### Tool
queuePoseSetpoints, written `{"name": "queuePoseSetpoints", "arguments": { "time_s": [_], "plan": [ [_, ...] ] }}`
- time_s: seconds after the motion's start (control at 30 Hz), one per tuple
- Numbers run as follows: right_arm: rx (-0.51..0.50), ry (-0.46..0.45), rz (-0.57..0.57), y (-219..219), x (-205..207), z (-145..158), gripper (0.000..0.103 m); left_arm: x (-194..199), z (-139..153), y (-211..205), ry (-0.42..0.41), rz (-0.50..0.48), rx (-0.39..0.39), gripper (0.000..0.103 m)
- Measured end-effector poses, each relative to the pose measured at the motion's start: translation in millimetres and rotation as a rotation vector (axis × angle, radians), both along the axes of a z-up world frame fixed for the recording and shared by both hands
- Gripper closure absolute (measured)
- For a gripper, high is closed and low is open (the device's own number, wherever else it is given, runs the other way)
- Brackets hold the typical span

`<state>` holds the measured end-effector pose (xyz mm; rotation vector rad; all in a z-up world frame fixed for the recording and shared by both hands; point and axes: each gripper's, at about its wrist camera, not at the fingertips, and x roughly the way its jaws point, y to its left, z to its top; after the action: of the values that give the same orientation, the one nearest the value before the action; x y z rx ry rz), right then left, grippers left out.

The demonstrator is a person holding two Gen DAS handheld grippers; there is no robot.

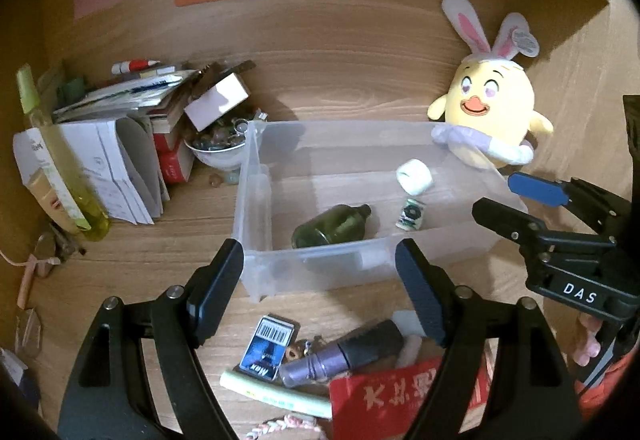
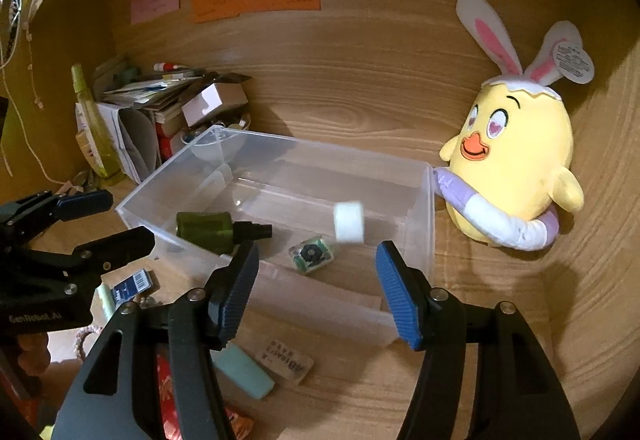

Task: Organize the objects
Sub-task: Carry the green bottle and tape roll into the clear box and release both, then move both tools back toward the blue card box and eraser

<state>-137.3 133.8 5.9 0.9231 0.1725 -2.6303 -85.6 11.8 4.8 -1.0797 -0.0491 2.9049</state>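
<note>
White roll (image 2: 349, 221) hangs above right fingers (image 2: 394, 290), untouched.

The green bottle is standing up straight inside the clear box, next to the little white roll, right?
Not quite. The green bottle is inside the clear box, but it lies on its side, not standing up. The left wrist view shows it flat on the box floor, cap pointing right. The little white roll is in the box too, further right.
</note>
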Motion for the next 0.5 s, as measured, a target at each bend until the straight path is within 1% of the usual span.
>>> {"name": "queuePoseSetpoints", "arguments": {
  "time_s": [0.1,0.17,0.23,0.3,0.4,0.5],
  "plan": [
    [-0.005,0.005,0.001,1.4,11.8,0.0,0.037,10.5,3.1,-1.9,0.002,0.001,-0.014,0.024],
    [-0.002,0.006,0.005,1.8,18.8,-0.6,0.036,16.7,5.0,-4.8,-0.005,0.001,-0.020,0.022],
    [0.005,0.007,0.009,1.6,25.1,-1.1,0.036,21.0,6.3,-8.9,-0.011,0.001,-0.009,0.017],
    [0.011,0.007,0.015,0.8,30.1,-1.9,0.034,26.3,7.0,-16.8,-0.015,0.006,0.020,0.015],
    [0.011,-0.002,0.027,-0.2,36.8,-5.2,0.031,33.5,5.4,-28.0,-0.019,0.027,0.033,0.015],
    [0.017,-0.016,0.038,-2.3,41.9,-11.3,0.030,40.7,1.2,-38.4,-0.028,0.048,0.034,0.015]
  ]
}}
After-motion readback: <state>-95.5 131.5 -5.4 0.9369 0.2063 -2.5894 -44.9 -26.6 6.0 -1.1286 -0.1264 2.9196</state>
